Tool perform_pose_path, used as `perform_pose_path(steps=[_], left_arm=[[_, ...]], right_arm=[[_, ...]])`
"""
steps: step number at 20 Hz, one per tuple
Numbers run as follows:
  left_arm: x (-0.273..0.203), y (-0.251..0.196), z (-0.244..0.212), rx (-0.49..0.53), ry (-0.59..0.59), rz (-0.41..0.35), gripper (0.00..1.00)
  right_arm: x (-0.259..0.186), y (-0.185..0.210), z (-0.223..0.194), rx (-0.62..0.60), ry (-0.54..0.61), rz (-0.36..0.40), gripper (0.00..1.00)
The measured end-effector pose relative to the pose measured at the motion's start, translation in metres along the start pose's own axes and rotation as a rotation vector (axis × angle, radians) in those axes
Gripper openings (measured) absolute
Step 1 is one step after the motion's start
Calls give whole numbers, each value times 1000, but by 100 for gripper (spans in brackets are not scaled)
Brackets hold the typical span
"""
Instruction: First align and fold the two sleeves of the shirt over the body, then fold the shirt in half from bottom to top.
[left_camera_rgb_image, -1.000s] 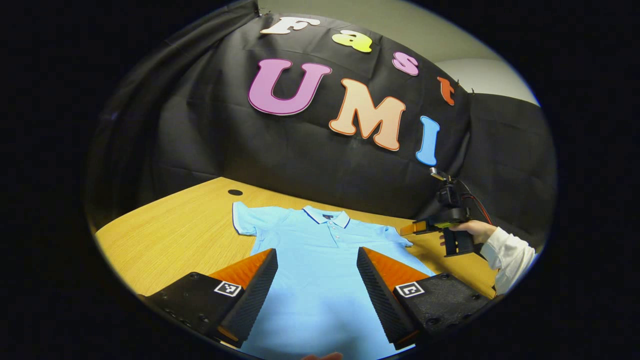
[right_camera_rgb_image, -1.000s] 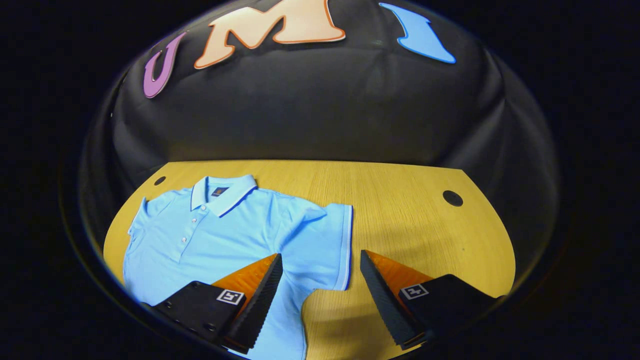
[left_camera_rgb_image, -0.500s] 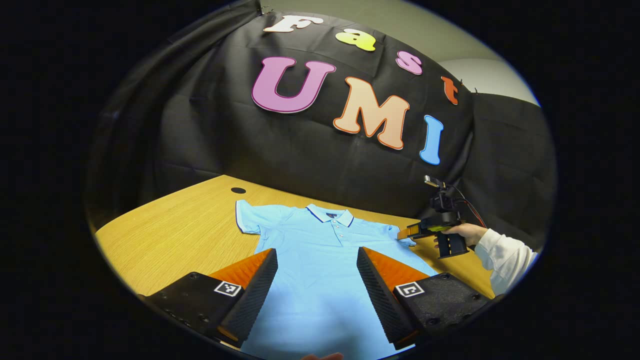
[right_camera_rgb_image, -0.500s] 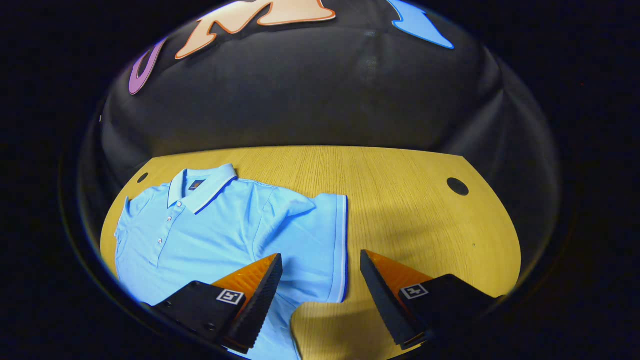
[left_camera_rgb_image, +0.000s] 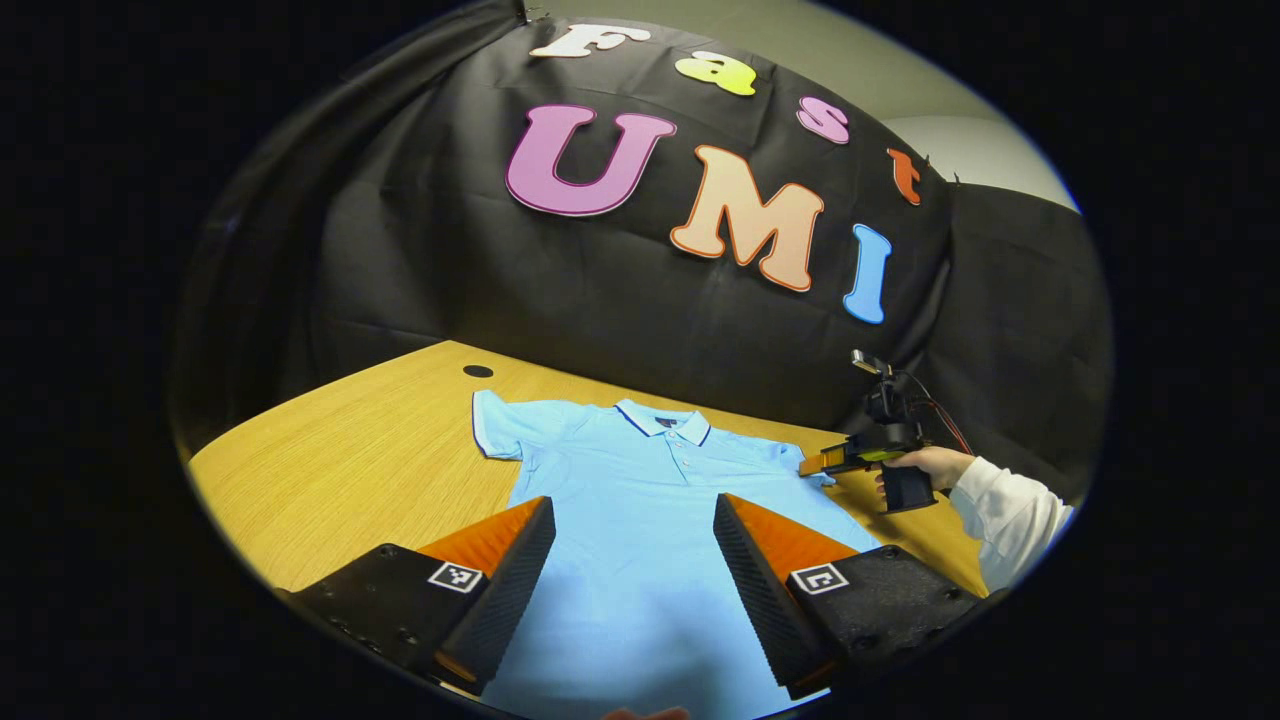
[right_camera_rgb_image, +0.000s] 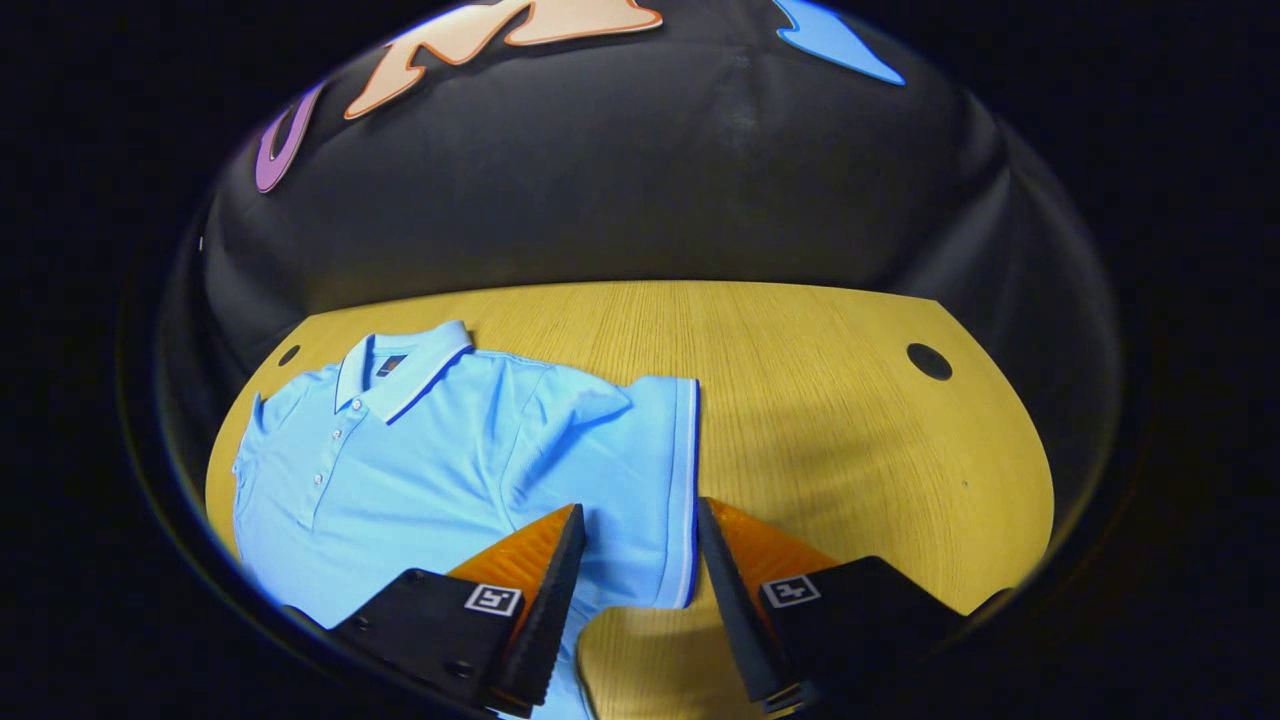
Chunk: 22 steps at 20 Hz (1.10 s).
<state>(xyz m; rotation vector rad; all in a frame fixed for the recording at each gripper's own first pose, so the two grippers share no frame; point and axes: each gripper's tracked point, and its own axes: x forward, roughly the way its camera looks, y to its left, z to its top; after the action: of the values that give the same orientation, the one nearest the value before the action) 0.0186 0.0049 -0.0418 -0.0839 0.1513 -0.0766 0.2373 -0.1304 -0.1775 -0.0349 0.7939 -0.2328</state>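
Near the table's (right_camera_rgb_image: 800, 420) right edge, the right gripper (right_camera_rgb_image: 632, 560) straddles the shirt's (right_camera_rgb_image: 440, 450) sleeve cuff (right_camera_rgb_image: 684, 480), jaws part-spread, unpinched, presumably to grip it, while the left gripper (left_camera_rgb_image: 632, 560) hangs wide open above the body.

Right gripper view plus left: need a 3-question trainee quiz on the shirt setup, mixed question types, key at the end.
1. True or false: both sleeves of the shirt are already folded over its body.
2. Which part of the shirt lies between the fingers of the right tongs? A) collar B) cuff edge of a sleeve C) bottom hem
3. Fill in: the left tongs hang open over the shirt's ____.

Key
1. False: both sleeves lie spread out flat on the table.
2. B
3. body, below the collar
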Motion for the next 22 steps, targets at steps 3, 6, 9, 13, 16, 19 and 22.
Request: perform_pose_path(steps=[3,6,9,13,16,19,22], left_arm=[[-1,0,2,10,-7,-1,95],[-3,-1,6,21,-21,-3,94],[-4,-2,9,28,-28,-7,94],[-6,1,12,36,-36,-2,94],[-8,2,15,41,-42,-1,94],[-9,-1,19,42,-50,-7,94],[-10,0,19,47,-53,-10,94]], right_arm=[[0,8,-1,-6,-7,30,38],[-1,10,3,2,-16,32,12],[-2,14,5,16,-24,8,2],[-15,50,24,-9,-119,76,2],[-31,94,44,36,-197,185,2],[-43,133,45,18,-215,290,2],[-55,170,41,-134,-277,368,2]])
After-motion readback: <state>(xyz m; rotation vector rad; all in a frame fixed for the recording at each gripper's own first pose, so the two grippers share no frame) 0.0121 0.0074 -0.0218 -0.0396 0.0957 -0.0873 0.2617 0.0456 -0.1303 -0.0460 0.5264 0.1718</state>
